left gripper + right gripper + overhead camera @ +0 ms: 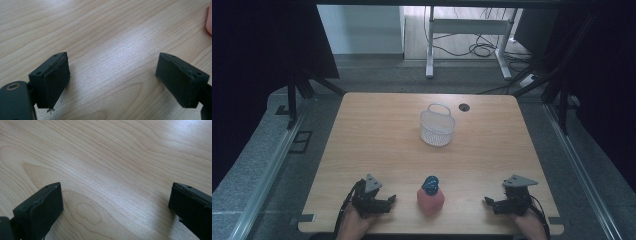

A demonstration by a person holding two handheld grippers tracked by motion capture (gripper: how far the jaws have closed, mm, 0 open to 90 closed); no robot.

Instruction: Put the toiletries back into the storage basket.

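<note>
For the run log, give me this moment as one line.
left gripper: open, empty | right gripper: open, empty | pink bottle: upright between them | basket: beyond

On the wooden table (377,130), a pink bottle with a blue cap (430,197) stands near the front edge, between the left gripper (384,201) and right gripper (492,204), both resting apart from it; a white mesh basket (437,128) sits farther back

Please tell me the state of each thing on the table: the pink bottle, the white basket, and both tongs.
Pink bottle: upright near the table's front edge, blue cap on, untouched.
White mesh basket: upright, handle up, looks empty.
Left tongs: open, nothing between the jaws, low over the wooden table.
Right tongs: open, nothing between the jaws, low over the table.
</note>
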